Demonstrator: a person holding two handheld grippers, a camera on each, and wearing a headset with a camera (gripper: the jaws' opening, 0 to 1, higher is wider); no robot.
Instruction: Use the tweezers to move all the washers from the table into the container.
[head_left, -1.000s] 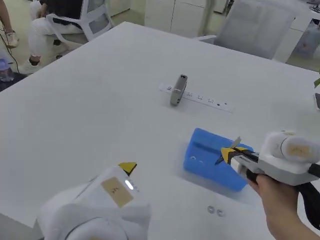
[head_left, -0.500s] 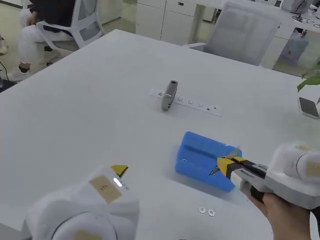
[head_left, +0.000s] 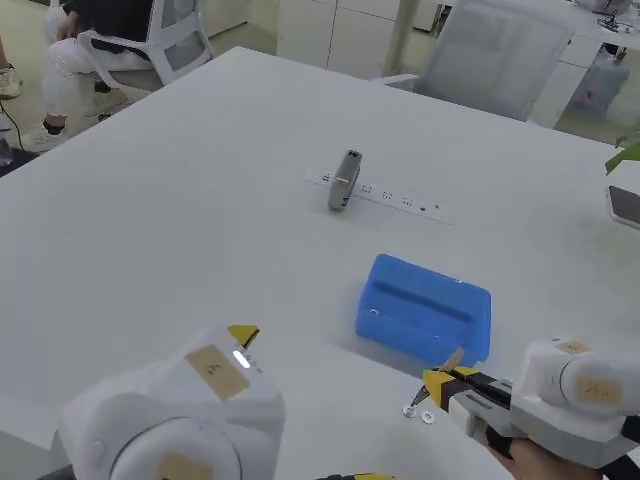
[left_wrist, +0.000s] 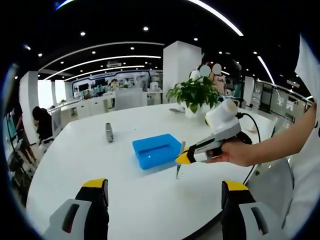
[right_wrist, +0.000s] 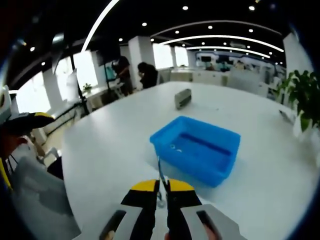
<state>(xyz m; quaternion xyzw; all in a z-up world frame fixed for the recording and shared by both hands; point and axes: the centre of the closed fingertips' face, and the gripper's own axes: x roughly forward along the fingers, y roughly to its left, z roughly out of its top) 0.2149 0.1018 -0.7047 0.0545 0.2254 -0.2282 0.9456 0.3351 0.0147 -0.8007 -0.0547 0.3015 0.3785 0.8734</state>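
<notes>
Our right gripper (right_wrist: 160, 186) had its jaws clamped on the tweezers (right_wrist: 159, 176), whose tips pointed down beside two washers (head_left: 427, 417) on the table (head_left: 180, 220), near the blue container (head_left: 430, 335). Our left gripper (left_wrist: 164, 192) hung with its jaws wide apart. The mark on its tan sticker (head_left: 213, 367) was too blurred to read.

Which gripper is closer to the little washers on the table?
Right. The right gripper, holding tweezers, hovers just beside the washers; the left gripper is well away.
</notes>
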